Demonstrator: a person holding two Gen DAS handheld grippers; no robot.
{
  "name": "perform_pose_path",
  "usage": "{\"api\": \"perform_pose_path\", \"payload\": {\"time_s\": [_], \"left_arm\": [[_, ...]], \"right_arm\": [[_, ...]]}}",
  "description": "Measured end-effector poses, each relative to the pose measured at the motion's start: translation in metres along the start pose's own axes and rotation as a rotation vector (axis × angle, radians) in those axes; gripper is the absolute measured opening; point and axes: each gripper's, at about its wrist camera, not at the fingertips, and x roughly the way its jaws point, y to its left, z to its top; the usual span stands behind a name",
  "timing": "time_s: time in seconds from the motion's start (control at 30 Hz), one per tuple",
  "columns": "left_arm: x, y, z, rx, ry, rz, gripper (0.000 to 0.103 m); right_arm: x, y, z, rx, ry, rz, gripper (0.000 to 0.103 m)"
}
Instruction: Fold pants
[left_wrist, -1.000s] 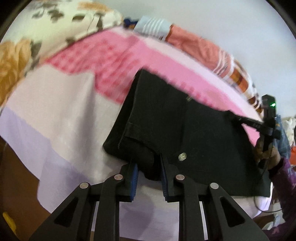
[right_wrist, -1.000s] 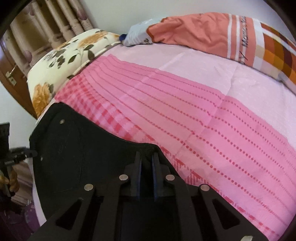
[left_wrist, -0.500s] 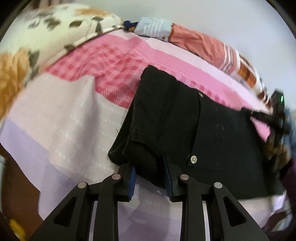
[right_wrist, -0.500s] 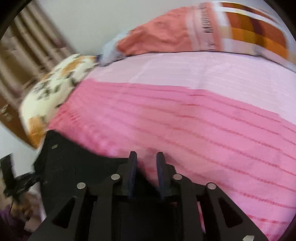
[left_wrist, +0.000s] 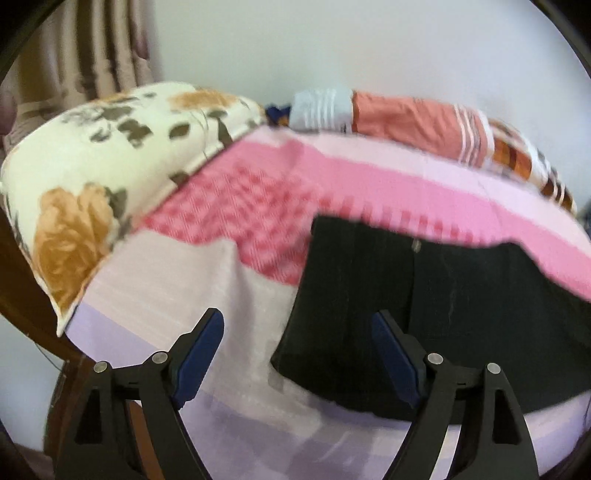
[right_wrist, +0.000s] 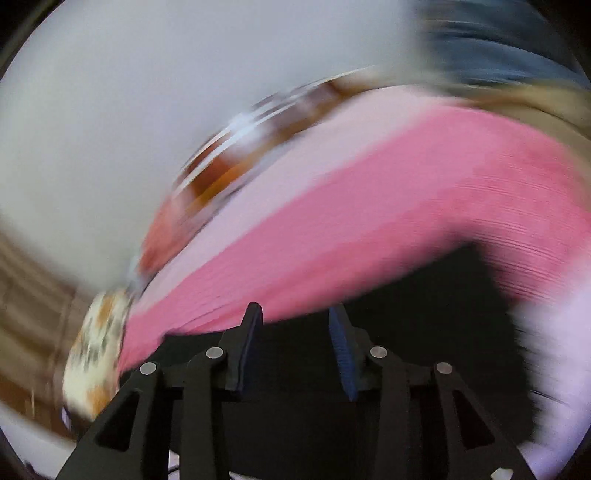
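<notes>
The black pants (left_wrist: 424, 306) lie folded flat on the pink and lilac bedspread (left_wrist: 221, 206), near the bed's front edge. My left gripper (left_wrist: 297, 328) is wide open and empty, its right finger over the pants' near left corner, its left finger over bare bedspread. In the blurred right wrist view the pants (right_wrist: 424, 332) fill the lower part. My right gripper (right_wrist: 295, 317) is open and empty just above them, holding nothing.
A floral pillow (left_wrist: 110, 162) lies at the left of the bed. An orange striped bolster (left_wrist: 424, 118) lies along the far edge by the white wall. Curtains (left_wrist: 99, 44) hang at the far left. Brown floor shows below the front edge.
Both grippers have opened and let go of the pants, which now lie flat. The left gripper has drawn back and lifted. The right gripper is swinging fast, blurring its view.
</notes>
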Motion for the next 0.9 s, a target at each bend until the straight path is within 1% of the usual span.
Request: {"api": "perform_pose_path", "payload": {"time_s": [0.03,0.07,0.1,0.13,0.17,0.2,0.27,0.4,0.47,0.5,0.53,0.6,0.7,0.77,0.83,0.9], "left_arm": [[-0.007,0.0,0.004,-0.019,-0.024,-0.021,0.082],[-0.013,-0.002,0.009,-0.036,-0.044,-0.043,0.084],[-0.016,-0.004,0.011,-0.041,-0.051,-0.059,0.086],[-0.017,-0.01,0.015,-0.046,-0.052,-0.091,0.087],[-0.017,-0.018,0.018,-0.045,-0.046,-0.117,0.088],[-0.015,-0.031,0.02,-0.035,-0.029,-0.156,0.089],[-0.007,-0.056,0.023,0.008,0.006,-0.183,0.089],[0.008,-0.094,0.018,0.073,0.027,-0.215,0.089],[0.016,-0.11,0.013,0.09,0.06,-0.233,0.089],[0.019,-0.117,0.011,0.098,0.077,-0.243,0.089],[0.021,-0.123,0.008,0.105,0.093,-0.249,0.089],[0.021,-0.132,0.005,0.113,0.112,-0.257,0.089],[0.015,-0.14,0.001,0.128,0.109,-0.271,0.089],[0.012,-0.146,0.0,0.142,0.114,-0.274,0.089],[0.011,-0.15,-0.001,0.16,0.118,-0.276,0.089],[0.013,-0.155,-0.001,0.18,0.125,-0.273,0.089]], "right_arm": [[-0.03,-0.039,-0.003,0.085,-0.038,-0.067,0.037],[-0.051,-0.067,-0.008,0.146,-0.064,-0.112,0.037],[-0.074,-0.098,-0.016,0.219,-0.094,-0.143,0.037],[-0.095,-0.129,-0.027,0.299,-0.123,-0.17,0.037],[-0.104,-0.144,-0.033,0.342,-0.138,-0.176,0.037],[-0.114,-0.16,-0.043,0.389,-0.157,-0.164,0.037],[-0.121,-0.178,-0.058,0.429,-0.166,-0.135,0.037],[-0.095,-0.17,-0.066,0.4,-0.109,-0.046,0.037],[-0.077,-0.159,-0.066,0.371,-0.078,0.011,0.039],[-0.074,-0.156,-0.067,0.36,-0.068,0.019,0.04],[-0.071,-0.153,-0.068,0.35,-0.057,0.021,0.044],[-0.059,-0.151,-0.069,0.349,-0.042,0.038,0.045],[-0.049,-0.141,-0.072,0.333,-0.028,0.08,0.045],[-0.043,-0.129,-0.074,0.277,-0.004,0.053,0.046],[-0.041,-0.125,-0.073,0.252,-0.01,0.037,0.046],[-0.04,-0.125,-0.073,0.247,-0.007,0.008,0.035]]}}
